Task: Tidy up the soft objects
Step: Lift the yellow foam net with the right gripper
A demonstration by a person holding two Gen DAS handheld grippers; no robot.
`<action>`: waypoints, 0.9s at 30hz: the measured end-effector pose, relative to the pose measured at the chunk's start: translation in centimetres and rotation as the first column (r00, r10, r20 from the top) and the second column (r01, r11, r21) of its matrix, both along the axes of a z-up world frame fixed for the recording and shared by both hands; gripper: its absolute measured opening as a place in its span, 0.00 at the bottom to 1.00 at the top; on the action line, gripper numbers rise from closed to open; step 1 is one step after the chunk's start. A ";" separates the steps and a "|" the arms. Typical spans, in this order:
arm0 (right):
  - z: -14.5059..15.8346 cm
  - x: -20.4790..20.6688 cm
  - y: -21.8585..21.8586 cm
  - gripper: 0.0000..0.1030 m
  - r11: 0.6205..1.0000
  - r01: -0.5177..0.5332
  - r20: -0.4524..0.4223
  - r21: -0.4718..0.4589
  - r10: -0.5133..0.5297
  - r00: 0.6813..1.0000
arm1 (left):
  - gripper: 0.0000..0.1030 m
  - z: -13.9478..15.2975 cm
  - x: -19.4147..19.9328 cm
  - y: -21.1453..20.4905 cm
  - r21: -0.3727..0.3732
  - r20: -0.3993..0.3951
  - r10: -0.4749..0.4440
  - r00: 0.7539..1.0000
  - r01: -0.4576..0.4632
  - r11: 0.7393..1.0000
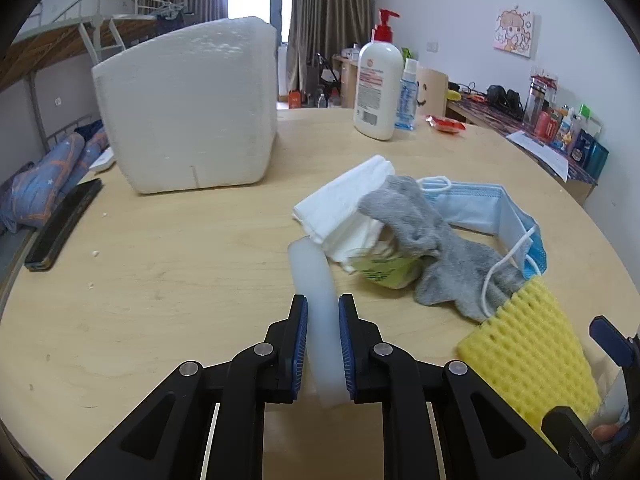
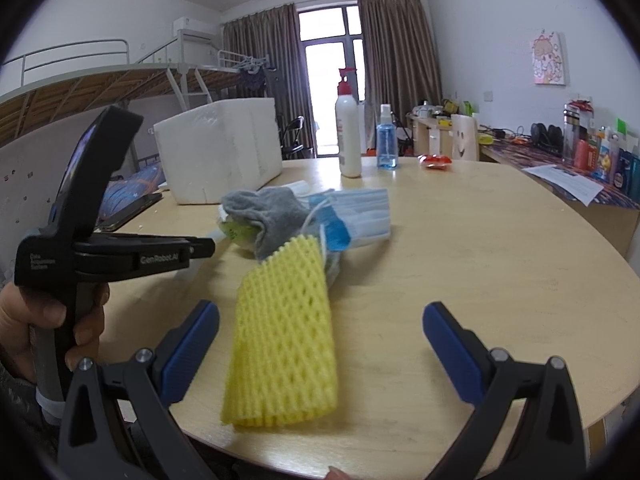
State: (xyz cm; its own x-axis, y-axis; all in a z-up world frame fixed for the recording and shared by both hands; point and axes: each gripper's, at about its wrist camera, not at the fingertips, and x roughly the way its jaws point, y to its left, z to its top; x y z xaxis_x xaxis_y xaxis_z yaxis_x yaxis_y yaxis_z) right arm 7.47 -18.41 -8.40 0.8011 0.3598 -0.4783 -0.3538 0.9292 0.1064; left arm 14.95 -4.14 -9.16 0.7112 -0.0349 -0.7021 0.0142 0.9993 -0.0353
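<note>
In the left wrist view my left gripper (image 1: 323, 308) is shut on a pale white foam strip (image 1: 314, 276), whose far end rests on the round wooden table (image 1: 180, 280). Just beyond lies a pile: a folded white cloth (image 1: 344, 200), a grey sock (image 1: 440, 256), light blue face masks (image 1: 480, 204) and a green packet (image 1: 384, 270) under the sock. A yellow foam net (image 2: 284, 344) lies flat near the table's front edge. My right gripper (image 2: 320, 310) stands open around it, both pads apart from it. The sock (image 2: 272, 208) and masks (image 2: 360, 212) lie behind it.
A white foam box (image 1: 188, 112) stands at the back left, with a black phone (image 1: 64, 224) by the left edge. A lotion pump bottle (image 2: 349, 140), a blue spray bottle (image 2: 387, 140) and a red packet (image 2: 436, 161) stand at the far side. A hand (image 2: 40, 320) holds the left gripper's handle.
</note>
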 end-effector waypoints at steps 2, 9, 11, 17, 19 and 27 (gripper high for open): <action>-0.1 0.1 0.4 1.00 1.000 -0.007 -0.010 -0.009 0.007 1.000 | 0.17 0.1 -0.3 0.6 0.001 0.007 0.002 1.000 -0.002 1.000; -0.4 0.3 1.1 0.99 1.000 -0.020 -0.048 -0.013 0.019 0.999 | 0.17 0.6 -1.1 2.6 -0.004 0.055 0.012 0.998 -0.011 1.000; -0.5 0.4 1.2 0.91 1.000 -0.023 -0.059 -0.016 0.022 0.998 | 0.17 0.5 -1.1 3.1 -0.013 0.055 0.010 0.998 -0.010 1.000; -0.5 0.5 1.8 0.59 0.999 -0.029 -0.093 -0.040 0.025 0.995 | 0.17 0.4 -1.7 3.9 -0.037 0.076 -0.008 0.997 0.011 0.999; -0.5 0.3 2.1 0.48 0.998 -0.036 -0.093 -0.053 0.031 0.995 | 0.17 0.4 -2.0 4.1 -0.035 0.084 -0.010 0.996 0.013 0.999; 0.3 -0.6 3.0 0.14 0.995 -0.070 -0.059 -0.068 0.066 0.996 | 0.17 0.9 -2.9 4.8 -0.054 0.120 -0.039 0.992 0.045 0.998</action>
State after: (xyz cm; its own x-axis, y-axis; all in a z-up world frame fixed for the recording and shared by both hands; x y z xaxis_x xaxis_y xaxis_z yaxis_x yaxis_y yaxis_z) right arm 6.90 -15.37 -8.11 0.7472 0.3763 -0.5478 -0.4114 0.9093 0.0636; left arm 12.09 0.63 -8.23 0.7865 -0.1033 -0.6089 0.0634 0.9942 -0.0869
